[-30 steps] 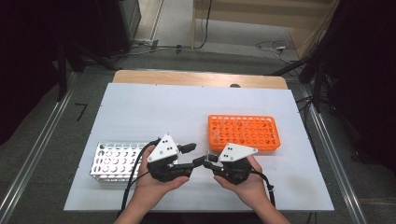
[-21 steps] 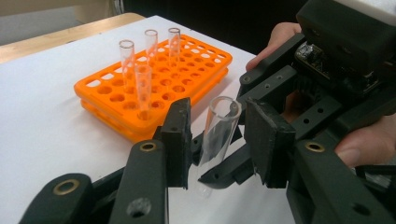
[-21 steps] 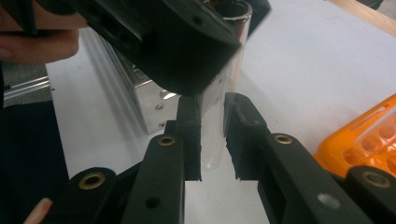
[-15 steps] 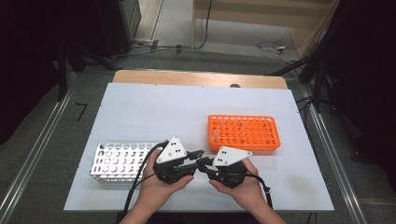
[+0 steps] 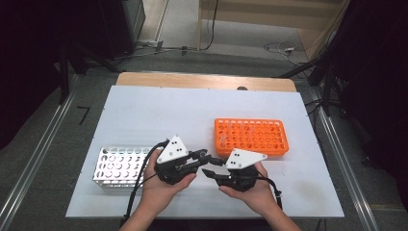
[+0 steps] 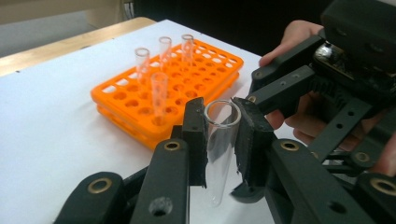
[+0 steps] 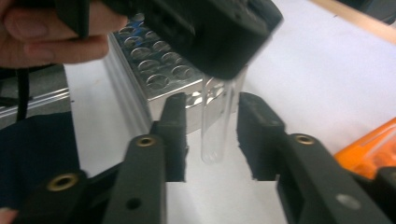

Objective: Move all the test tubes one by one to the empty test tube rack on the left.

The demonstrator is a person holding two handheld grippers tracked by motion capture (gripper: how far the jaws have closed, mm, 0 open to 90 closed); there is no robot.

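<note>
- The glass test tube (image 6: 219, 149) is clear, thin-walled and round-bottomed, its open rim a neat circle; it stands upright over the bench (image 5: 159, 110) near the middle of the front edge, between the two racks
- The left tongs (image 6: 219, 140) are clamped on the tube just below its rim, their matte black pads pressed to the glass on both sides
- The right tongs (image 7: 212, 135) stand apart, one jaw on each side of the tube's lower end; a gap shows on either side, so they are not touching it
- The orange rack (image 5: 251, 136) is glossy plastic, a rectangle pierced by rows of round holes, lying toward the right edge of the bench; four more clear tubes (image 6: 159, 93) stand upright in it
- The metal rack (image 5: 120, 166) is dull silver with round holes, boxy, near the front left corner
- The bench top is a smooth white sheet; a strip of pale wood (image 5: 202, 81) runs along its far edge
- Since a second ago both pairs of tongs have drawn a little closer together and slid slightly to the right; the racks lie where they did
- Both hands come in from the front edge, the left hand (image 5: 166, 185) and the right hand (image 5: 250, 190) cupping their grips from below, tips angled inward toward one another
</note>
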